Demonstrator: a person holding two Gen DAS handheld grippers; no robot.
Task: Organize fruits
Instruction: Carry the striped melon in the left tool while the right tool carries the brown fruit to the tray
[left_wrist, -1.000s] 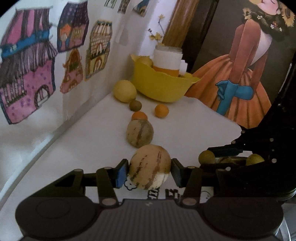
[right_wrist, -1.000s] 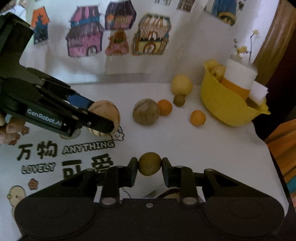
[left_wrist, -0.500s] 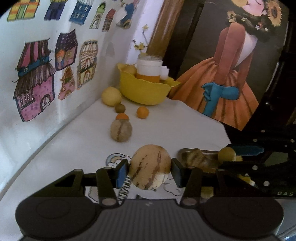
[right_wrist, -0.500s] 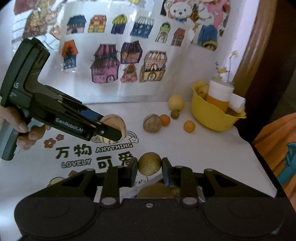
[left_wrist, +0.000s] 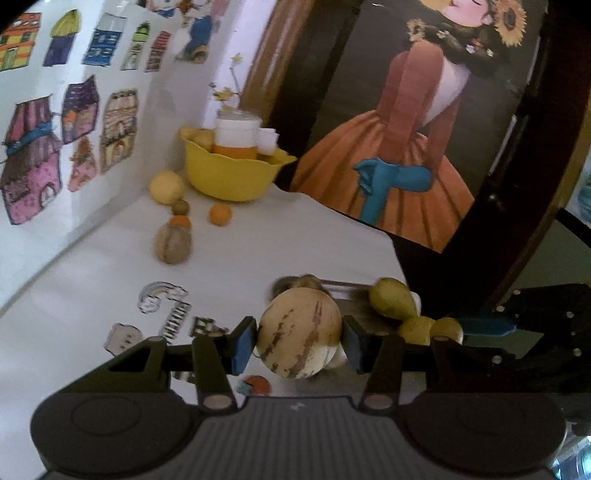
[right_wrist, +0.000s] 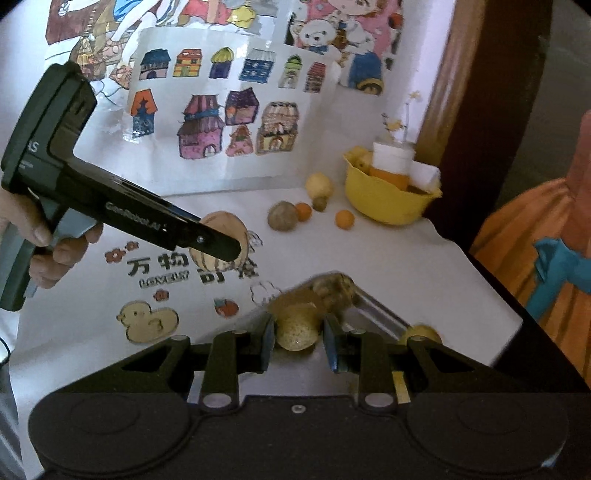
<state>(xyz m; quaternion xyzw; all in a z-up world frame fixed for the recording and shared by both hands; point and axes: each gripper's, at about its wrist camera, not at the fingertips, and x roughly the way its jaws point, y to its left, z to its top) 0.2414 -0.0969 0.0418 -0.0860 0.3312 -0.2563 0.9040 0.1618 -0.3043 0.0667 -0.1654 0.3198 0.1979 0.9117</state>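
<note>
Left fingers: the left gripper (left_wrist: 300, 343) is clamped on a pale striped melon (left_wrist: 300, 338), a blue pad pressing each side; it fills the lower middle of the left wrist view, raised off the worktop (left_wrist: 258, 254).
Left gripper from the other side: in the right wrist view it reaches in from the left edge, a person's hand (right_wrist: 44, 243) on its handle, the melon at its tip left of centre.
Right fingers: the right gripper (right_wrist: 297, 343) is clamped on a small yellow-green fruit (right_wrist: 297, 330) at the lower middle of its own view; the fruit is narrow and the fingers stand close together.
Tray: a shallow metal tray (right_wrist: 373, 314) lies just beyond the right fingers, near the worktop's right edge, with a brownish fruit (right_wrist: 334, 290) at its far end. In the left wrist view two more yellow-green fruits (left_wrist: 391, 299) show at centre right, beside the tray; how they rest I cannot tell.
Loose fruit: toward the upper middle of the right wrist view lie a dull striped melon (right_wrist: 282, 216), two small oranges (right_wrist: 344, 219), a small dark-green fruit (right_wrist: 319, 204) and a pale yellow round fruit (right_wrist: 319, 185), all near each other.
Bowl: a yellow bowl (right_wrist: 384, 203) stands at the back right corner, holding a white and orange container (right_wrist: 391, 166).
Backdrop: drawings of houses (right_wrist: 221, 122) on the wall behind.
</note>
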